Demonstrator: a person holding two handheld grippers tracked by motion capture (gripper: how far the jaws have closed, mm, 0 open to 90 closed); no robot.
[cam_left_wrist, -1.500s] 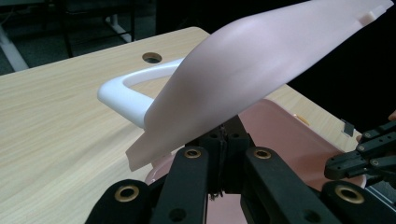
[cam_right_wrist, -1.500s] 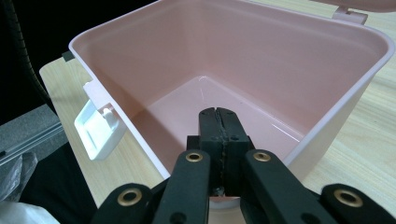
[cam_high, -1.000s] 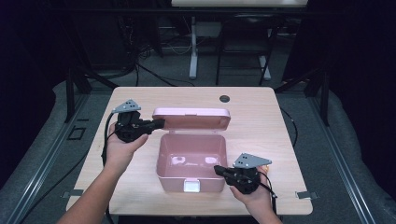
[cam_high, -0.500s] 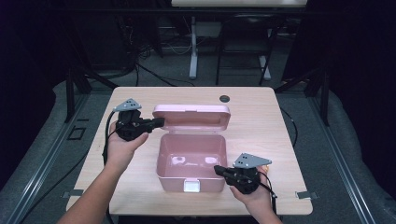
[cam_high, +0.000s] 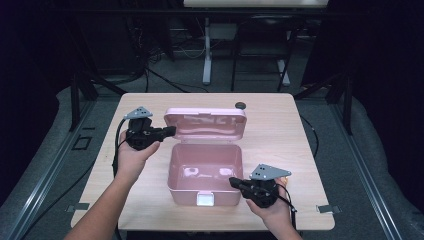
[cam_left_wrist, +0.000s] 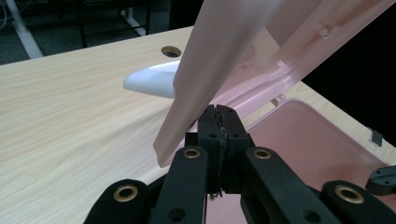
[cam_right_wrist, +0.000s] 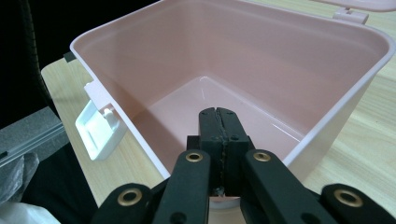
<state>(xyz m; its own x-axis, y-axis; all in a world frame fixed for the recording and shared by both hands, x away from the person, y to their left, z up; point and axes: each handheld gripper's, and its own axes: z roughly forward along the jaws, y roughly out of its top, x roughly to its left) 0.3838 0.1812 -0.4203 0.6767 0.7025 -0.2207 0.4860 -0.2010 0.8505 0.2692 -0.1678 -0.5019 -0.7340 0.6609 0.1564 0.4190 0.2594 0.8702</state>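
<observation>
Wooden table (cam_high: 280, 145) bears an open, empty pink box (cam_high: 205, 172); both grippers' fingers closed, gripping nothing.

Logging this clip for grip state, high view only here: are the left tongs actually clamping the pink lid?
Observer: No. The left gripper view shows the left tongs shut on nothing, tips right at the side edge of the lid.
Operator: And the right tongs?
Observer: The right tongs are shut too, empty, aimed into the box across its near wall.
Operator: Anything behind the lid?
Observer: A white handle on its outer face.
</observation>
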